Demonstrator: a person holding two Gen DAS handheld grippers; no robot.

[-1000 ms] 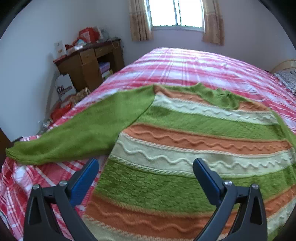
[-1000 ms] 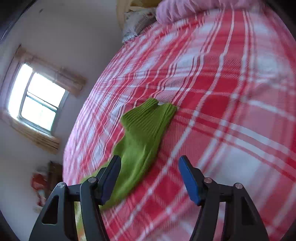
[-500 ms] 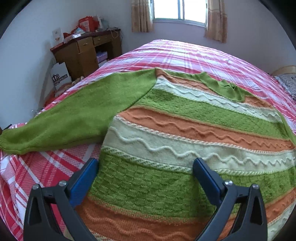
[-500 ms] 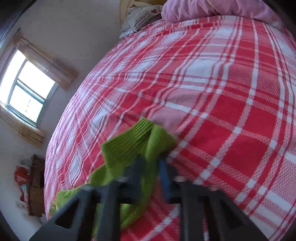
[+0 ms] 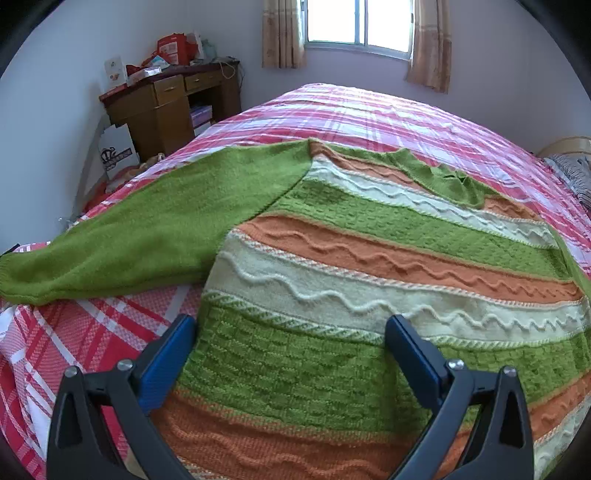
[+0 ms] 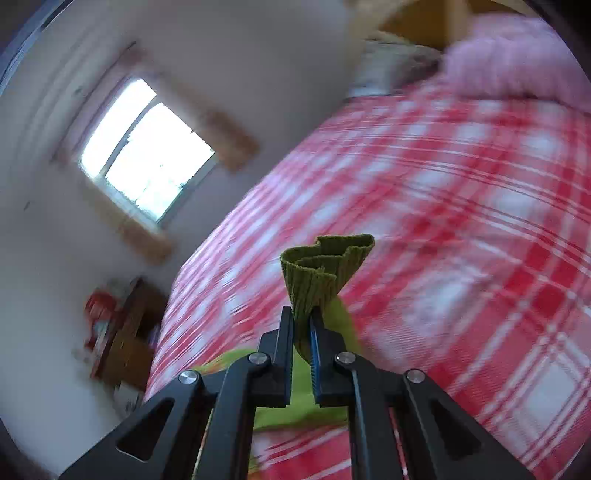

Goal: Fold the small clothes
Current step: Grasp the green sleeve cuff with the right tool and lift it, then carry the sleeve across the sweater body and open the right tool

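A bed [image 5: 388,110] covered by a red and white plaid bedspread fills most of both views, with a wooden desk [image 5: 166,107] set against the wall beside it and a curtained window [image 5: 358,26] seen beyond its far end. A striped knitted sweater [image 5: 369,258], banded in green, orange and cream, is spread flat on the bedspread; its body runs lengthwise away from the left wrist camera, the hem being nearest and the green collar [image 5: 439,177] pointed toward the window. Its plain green left sleeve [image 5: 147,229] is stretched out sideways toward the desk side, the cuff lying at the bed's edge. The left gripper [image 5: 291,332] is held over the hem area with its blue-padded fingers spread wide, nothing being gripped between them. In the blurred right wrist view, the ribbed green cuff [image 6: 325,269] of the other sleeve is pinched in the closed right gripper [image 6: 303,325] and lifted above the bedspread, its open end fanned out and pointed away from the camera.
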